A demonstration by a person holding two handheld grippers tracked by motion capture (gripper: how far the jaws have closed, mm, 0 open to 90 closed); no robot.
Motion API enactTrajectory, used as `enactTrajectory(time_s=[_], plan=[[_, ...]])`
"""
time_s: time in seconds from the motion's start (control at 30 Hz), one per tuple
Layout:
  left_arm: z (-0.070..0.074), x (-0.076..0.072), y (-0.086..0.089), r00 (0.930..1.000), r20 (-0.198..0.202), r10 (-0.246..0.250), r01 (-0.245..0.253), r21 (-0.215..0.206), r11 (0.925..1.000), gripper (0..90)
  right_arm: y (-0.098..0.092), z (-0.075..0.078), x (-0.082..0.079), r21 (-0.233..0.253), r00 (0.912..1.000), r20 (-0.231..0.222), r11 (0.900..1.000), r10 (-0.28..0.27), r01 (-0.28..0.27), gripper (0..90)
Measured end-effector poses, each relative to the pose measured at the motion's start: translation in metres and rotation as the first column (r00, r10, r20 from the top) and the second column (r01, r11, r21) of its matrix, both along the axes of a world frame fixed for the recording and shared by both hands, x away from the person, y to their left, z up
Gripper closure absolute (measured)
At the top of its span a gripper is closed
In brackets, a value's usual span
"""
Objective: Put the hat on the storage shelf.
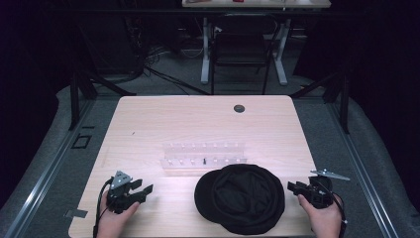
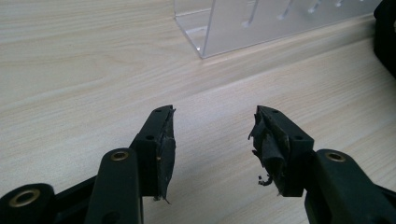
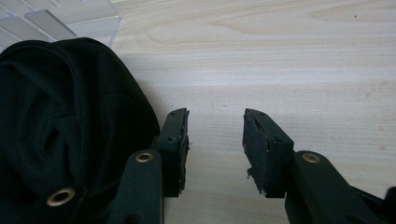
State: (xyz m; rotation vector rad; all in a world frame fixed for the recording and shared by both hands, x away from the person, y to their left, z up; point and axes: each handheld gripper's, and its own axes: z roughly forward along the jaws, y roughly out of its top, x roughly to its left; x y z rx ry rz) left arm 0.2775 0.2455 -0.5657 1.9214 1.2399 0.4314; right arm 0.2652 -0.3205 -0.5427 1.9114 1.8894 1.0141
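black cap (image 1: 240, 199) lies on table (image 1: 148, 124) between grippers, near clear rack (image 1: 203, 157). left gripper (image 1: 141, 191) spread, empty. right gripper (image 1: 293, 188) spread, empty, just beside cap.

Right gripper (image 3: 215, 140), fingers (image 3: 173, 140) parted (nothing between), beside black cap (image 3: 60, 121) on wooden table (image 3: 299, 60).

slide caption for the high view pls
Two hand-held grippers, left and right, open beside a black cap before a clear rack.
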Motion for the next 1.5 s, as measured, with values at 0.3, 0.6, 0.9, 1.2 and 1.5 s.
enactTrajectory(time_s=[0.3, 0.6, 0.9, 1.2, 1.5], plan=[[0.001, 0.000, -0.002, 1.0000, -0.001, 0.001, -0.001, -0.011, 0.9999, 48.1, 0.000, 0.006, -0.003, -0.009, 0.9996, -0.025, 1.000, 0.009, -0.009, 60.0], [0.003, -0.001, -0.002, 1.0000, 0.005, -0.009, 0.009, -0.013, 0.9999, 48.1, 0.001, 0.016, -0.005, 0.009, 0.9992, -0.039, 1.000, -0.004, 0.005, 61.7], [0.002, -0.003, -0.008, 0.9996, -0.003, -0.029, 0.029, -0.004, 0.9996, 48.1, 0.006, 0.035, 0.000, 0.018, 0.9970, -0.071, 0.999, 0.028, -0.027, 62.8], [0.002, -0.003, -0.009, 0.9993, -0.002, -0.037, 0.037, 0.000, 0.9993, 47.8, 0.007, 0.051, 0.008, 0.027, 0.9834, -0.152, 0.995, 0.098, -0.095, 62.5], [0.002, -0.003, -0.009, 0.9993, -0.002, -0.036, 0.036, -0.002, 0.9993, 47.4, 0.011, 0.066, 0.017, 0.054, 0.9570, -0.230, 0.984, 0.177, -0.169, 63.6]])
